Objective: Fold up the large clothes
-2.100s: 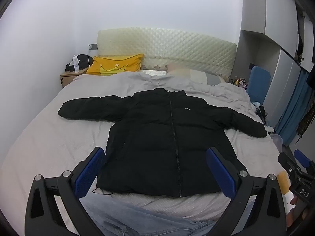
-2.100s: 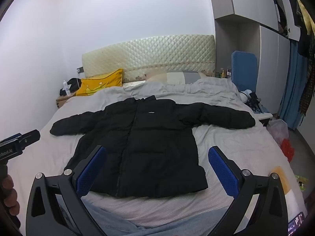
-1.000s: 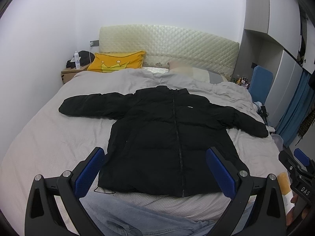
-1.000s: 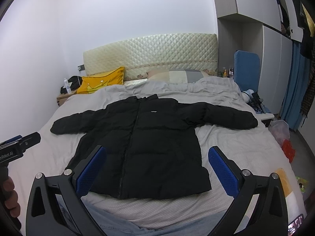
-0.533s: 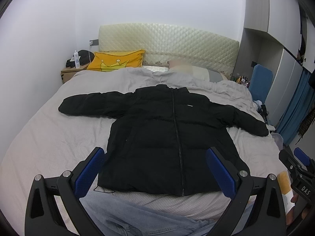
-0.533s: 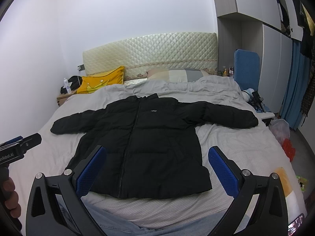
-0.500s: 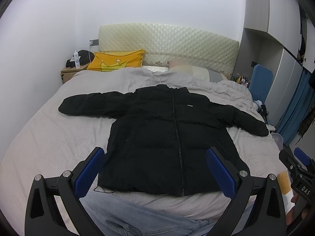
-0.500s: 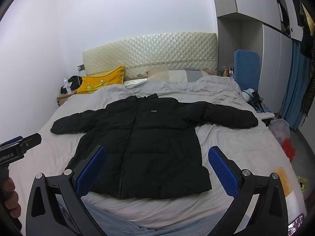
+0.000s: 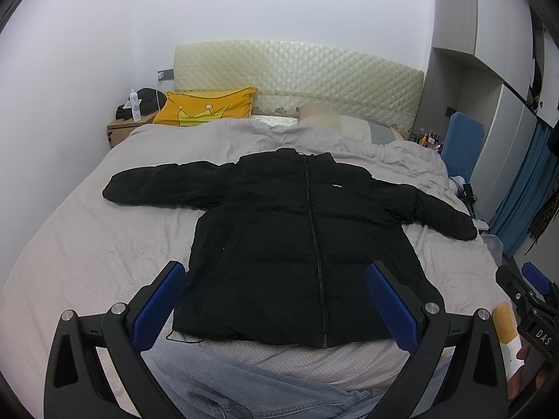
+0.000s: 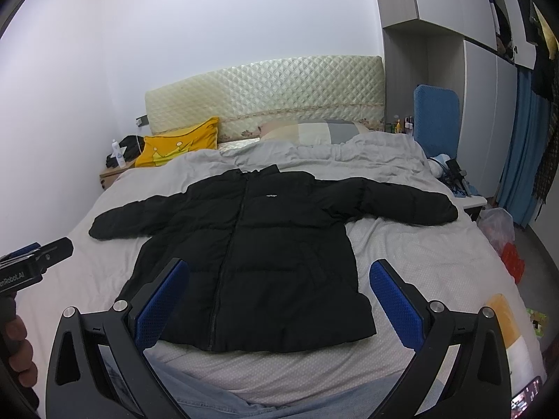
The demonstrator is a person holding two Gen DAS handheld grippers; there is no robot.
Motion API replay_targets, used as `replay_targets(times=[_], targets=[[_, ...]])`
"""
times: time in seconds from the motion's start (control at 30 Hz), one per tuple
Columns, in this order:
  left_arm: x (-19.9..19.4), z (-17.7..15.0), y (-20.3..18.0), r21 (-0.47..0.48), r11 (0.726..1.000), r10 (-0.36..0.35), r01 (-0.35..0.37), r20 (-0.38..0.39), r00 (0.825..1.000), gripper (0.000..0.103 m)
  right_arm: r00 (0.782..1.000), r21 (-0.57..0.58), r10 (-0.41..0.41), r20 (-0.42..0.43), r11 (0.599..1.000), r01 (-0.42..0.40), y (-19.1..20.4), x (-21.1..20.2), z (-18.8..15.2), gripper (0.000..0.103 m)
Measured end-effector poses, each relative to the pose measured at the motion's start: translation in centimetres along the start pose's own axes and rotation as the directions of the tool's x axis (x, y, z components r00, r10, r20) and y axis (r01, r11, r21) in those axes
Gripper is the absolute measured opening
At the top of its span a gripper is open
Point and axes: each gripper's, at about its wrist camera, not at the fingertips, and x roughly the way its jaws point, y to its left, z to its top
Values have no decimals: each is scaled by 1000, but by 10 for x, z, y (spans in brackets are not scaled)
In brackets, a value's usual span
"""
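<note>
On bed (image 9: 87, 244): black jacket (image 9: 300, 237) spread flat; yellow pillow (image 9: 206, 106) behind; both grippers (image 9: 276, 300) (image 10: 279, 296) agape, empty.

"DAS" on right tongs (image 9: 534, 310), "enRobot.AI" on left tongs (image 10: 31, 262)

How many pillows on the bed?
2. A yellow pillow leans at the headboard's left end, beside the nightstand; a striped pillow lies to its right, partly tucked under the grey blanket. More could be hidden beneath it.
</note>
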Motion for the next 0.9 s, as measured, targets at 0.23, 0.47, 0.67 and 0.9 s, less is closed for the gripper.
replay_targets(times=[0.23,0.47,0.67,0.9], targets=[[4,0,-1,5,1000,-3,3,-8,1000,103,1000,2,0,-7,1000,0,-2,3,-2,103],[10,-1,-1,10,1000,-5,5,-19,1000,103,1000,11,5,-18,1000,-5,-7,9,-3,103],[26,-1,-5,18,999,-32,33,-37,999,103,1000,5,2,-10,1000,-2,-9,13,-1,103],[38,-3,-16,31,999,-13,14,-36,999,103,1000,-23,-8,12,1000,9,-16,18,2,103]])
